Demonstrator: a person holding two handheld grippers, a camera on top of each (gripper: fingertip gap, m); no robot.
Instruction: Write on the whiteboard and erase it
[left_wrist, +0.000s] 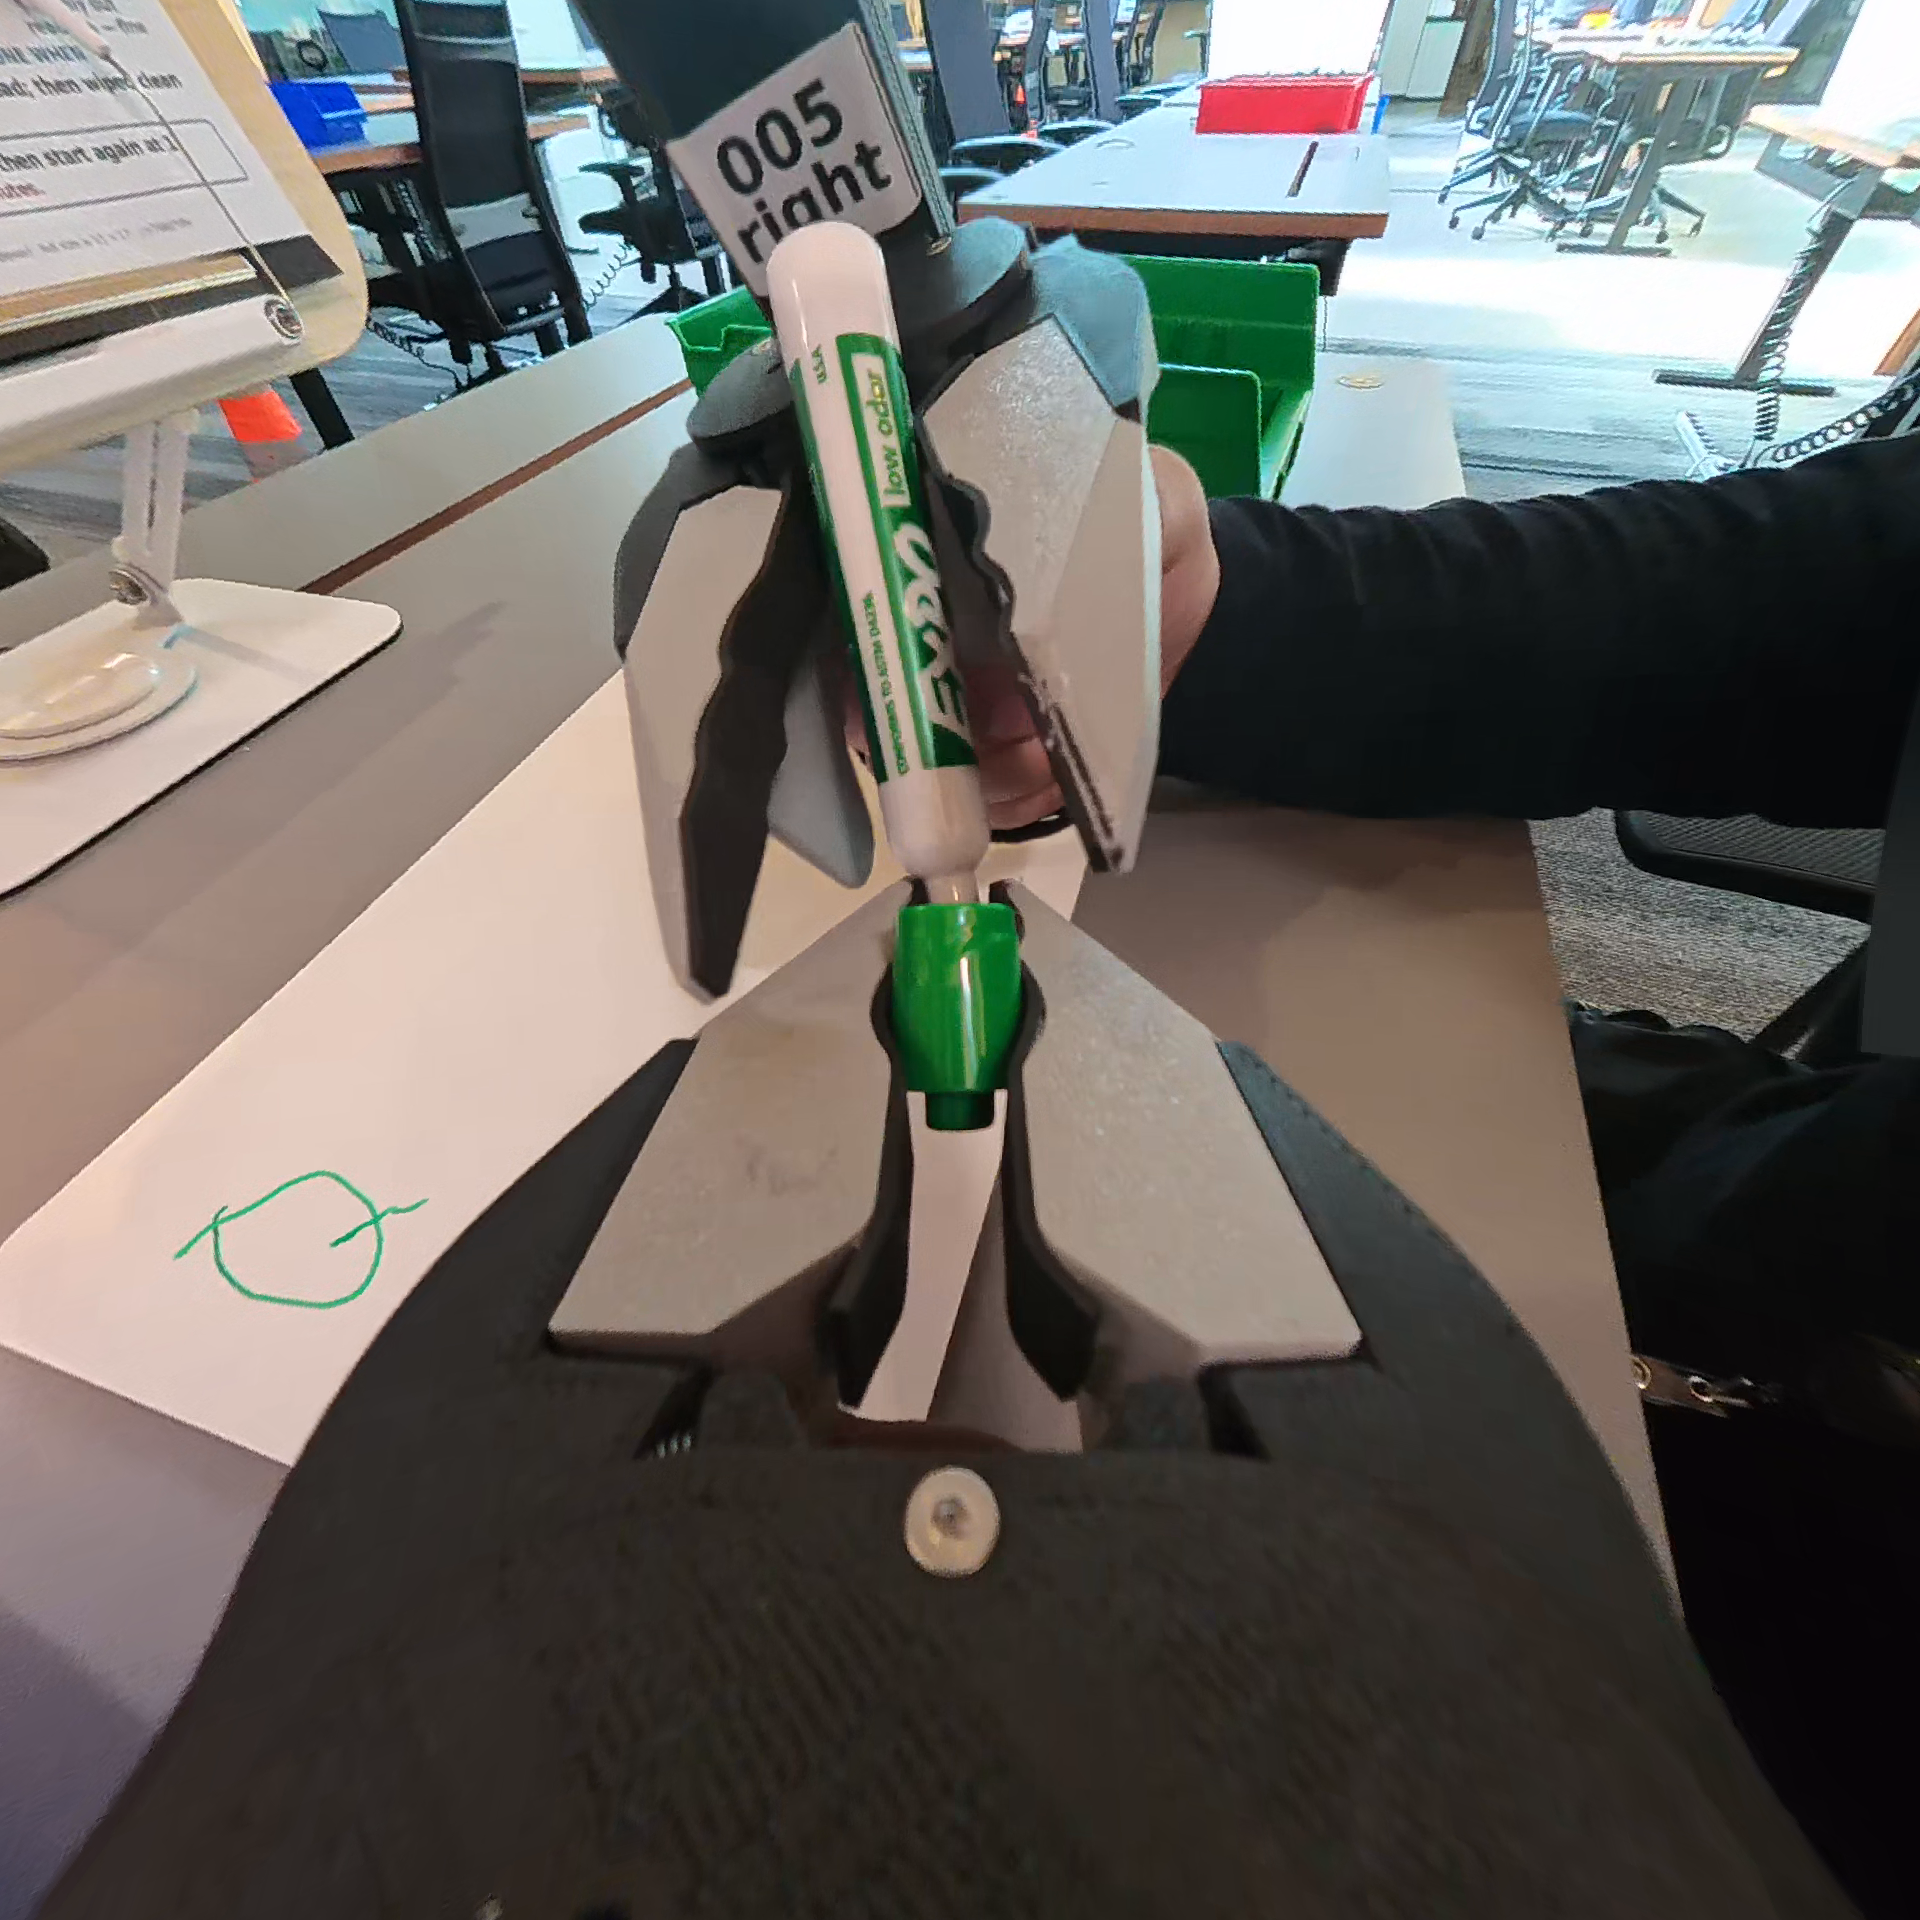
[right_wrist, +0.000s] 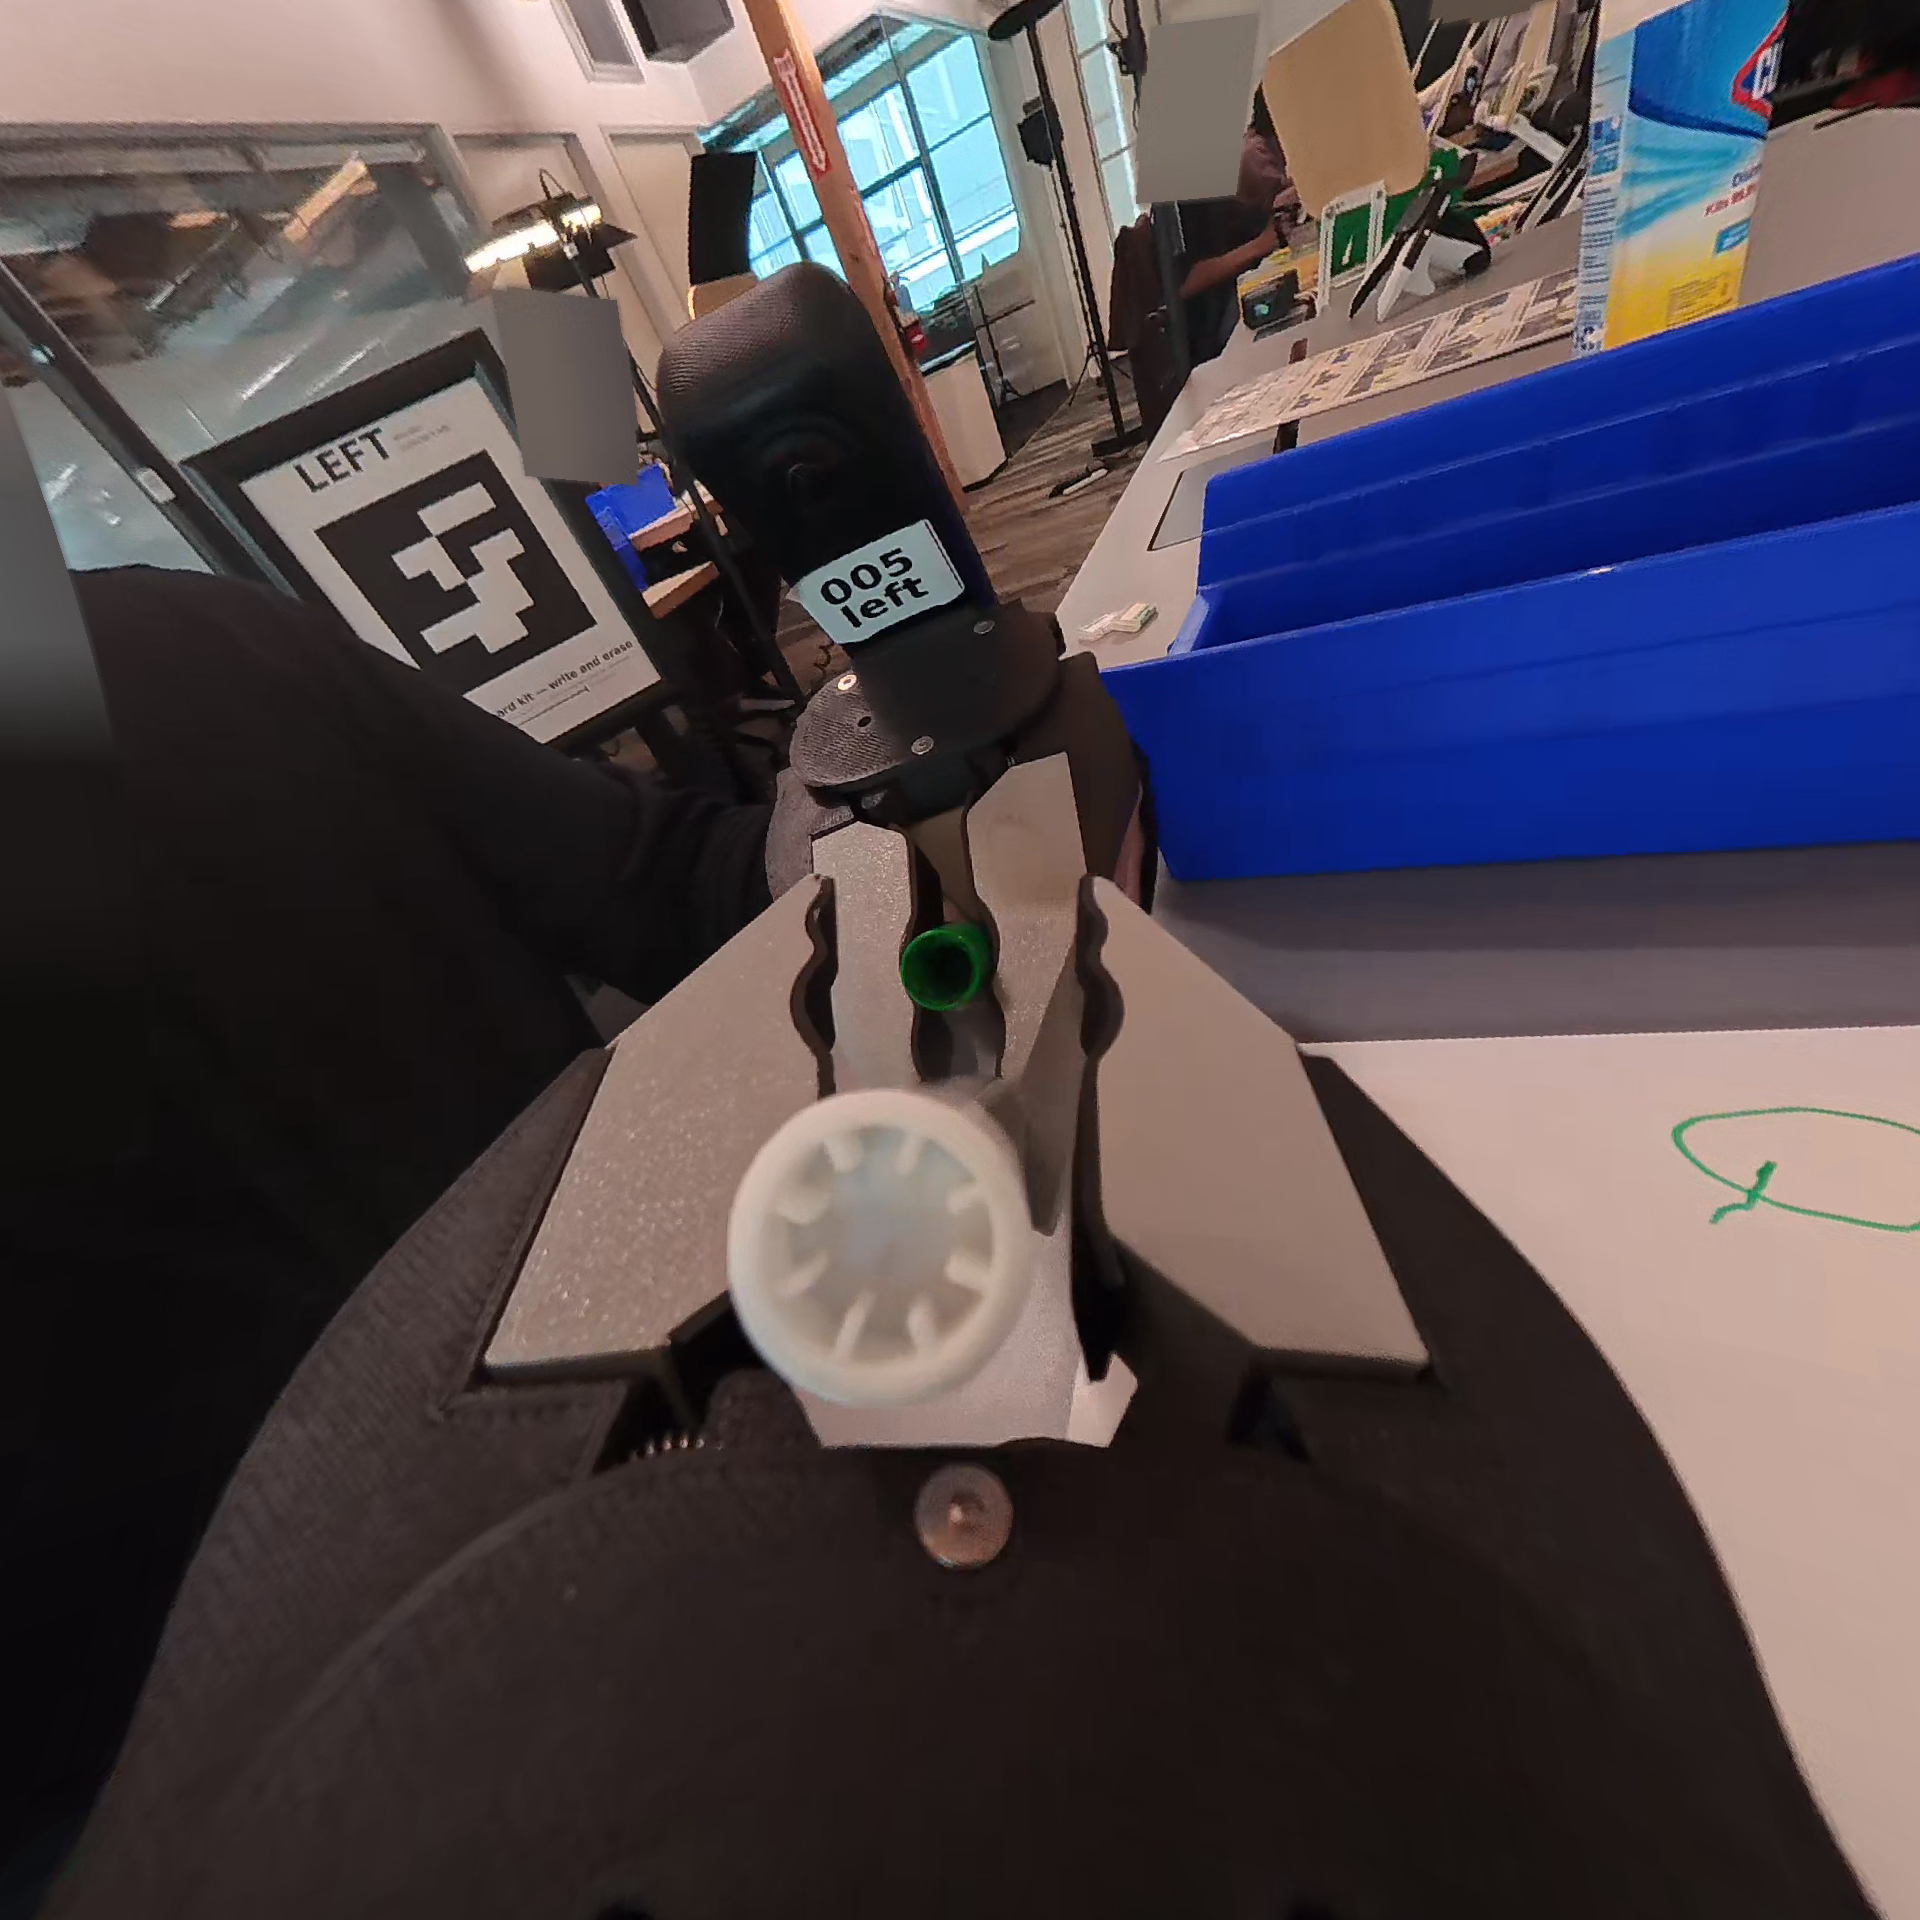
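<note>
The left claw (left_wrist: 951, 997) is clamped narrow on the green cap (left_wrist: 954, 1013) at the centre of the left wrist view, while the right claw (left_wrist: 904, 914), coming down from the upper middle of that frame, looks to be holding the white-and-green marker (left_wrist: 883, 540) by its barrel, though its fingers stand fairly wide and the contact itself is hard to see. The marker's neck sits right at the cap's mouth, so this reads as the recapping step, with a green scribble (left_wrist: 296, 1242) already on the whiteboard (left_wrist: 499, 987) at lower left. To do it well, keep barrel and cap on one line, push straight along that axis rather than at a slant, and hold the cap firm so it does not roll between the pads. In the right wrist view the marker's blunt white end (right_wrist: 883, 1247) fills the centre, blurred by closeness, and the open cap (right_wrist: 943, 966) shows just beyond it. The tip is hidden inside or behind the cap, so whether it is seated cannot be told. No eraser is visible in either view, the scribble is cut off at the right edge, and a blue bin (right_wrist: 1558, 665) sits on the surface at upper right.
</note>
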